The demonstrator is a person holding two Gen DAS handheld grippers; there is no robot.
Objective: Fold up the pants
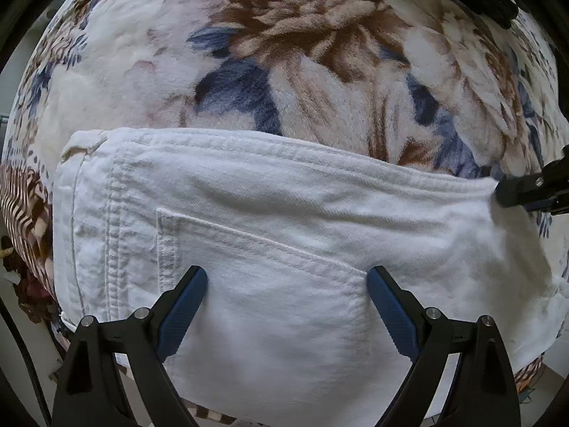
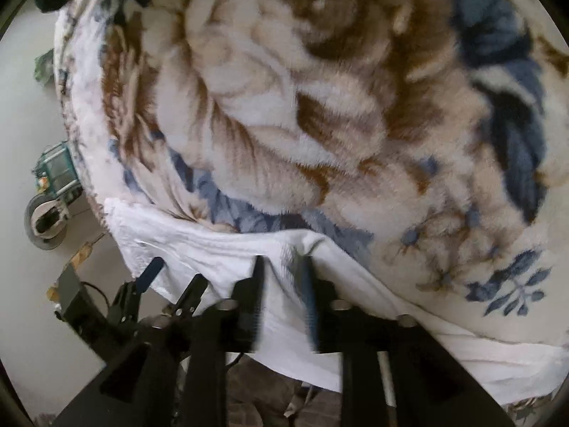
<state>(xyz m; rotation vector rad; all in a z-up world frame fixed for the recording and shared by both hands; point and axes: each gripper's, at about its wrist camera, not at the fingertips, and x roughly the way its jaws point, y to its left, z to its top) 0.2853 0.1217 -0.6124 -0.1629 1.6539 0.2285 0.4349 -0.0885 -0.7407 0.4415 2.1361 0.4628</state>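
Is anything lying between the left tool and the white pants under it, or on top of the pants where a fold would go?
Nothing visible. The left tool hangs open directly over the white pants, whose top surface is bare on the floral blanket. The right tool is at their edge.

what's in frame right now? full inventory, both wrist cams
pants: one, white, folded flat on the blanket, back pocket up
blanket: one, fluffy, cream with brown and blue flowers, under the pants
floor: pale, left of the blanket
clutter: several items, green and grey, blurred, on the floor
left gripper: one, black with blue pads, open over the pocket
right gripper: one, black, partly open, pants edge between the fingers, at the pants' right end
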